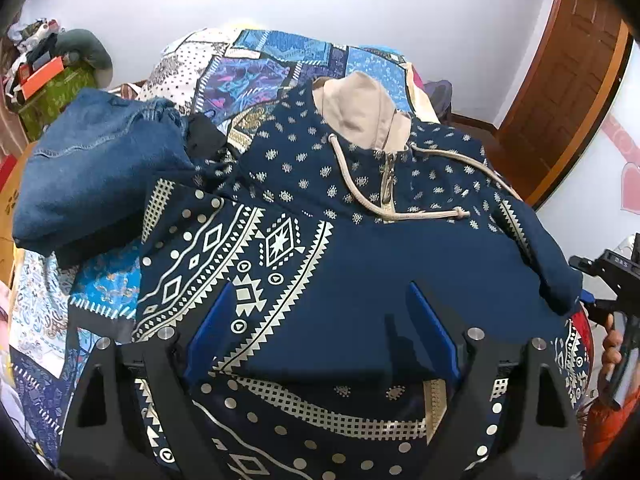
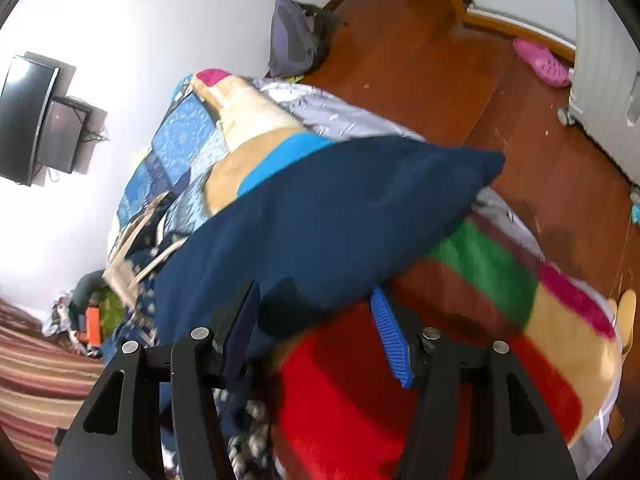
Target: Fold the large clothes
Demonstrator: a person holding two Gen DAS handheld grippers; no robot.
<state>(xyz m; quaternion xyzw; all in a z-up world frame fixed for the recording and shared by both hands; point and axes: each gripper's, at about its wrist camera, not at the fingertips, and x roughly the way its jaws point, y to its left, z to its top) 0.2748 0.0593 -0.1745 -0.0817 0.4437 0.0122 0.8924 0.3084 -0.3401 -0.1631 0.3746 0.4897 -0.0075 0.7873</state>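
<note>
Navy patterned hoodie [image 1: 360,248] on bed [image 1: 256,64]. Left hand-held gripper [image 1: 320,336] and right hand-held gripper [image 2: 316,336] both spread, gripping nothing; the loose sleeve [image 2: 340,216] may slide off, undoing the fold.

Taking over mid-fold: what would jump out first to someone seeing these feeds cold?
The navy patterned hoodie spread across the patchwork bedspread, beige hood at the far end, one sleeve folded over its chest. Folded jeans sit to its left. The left gripper hovers open above it; the right gripper is open around a plain navy sleeve.
</note>
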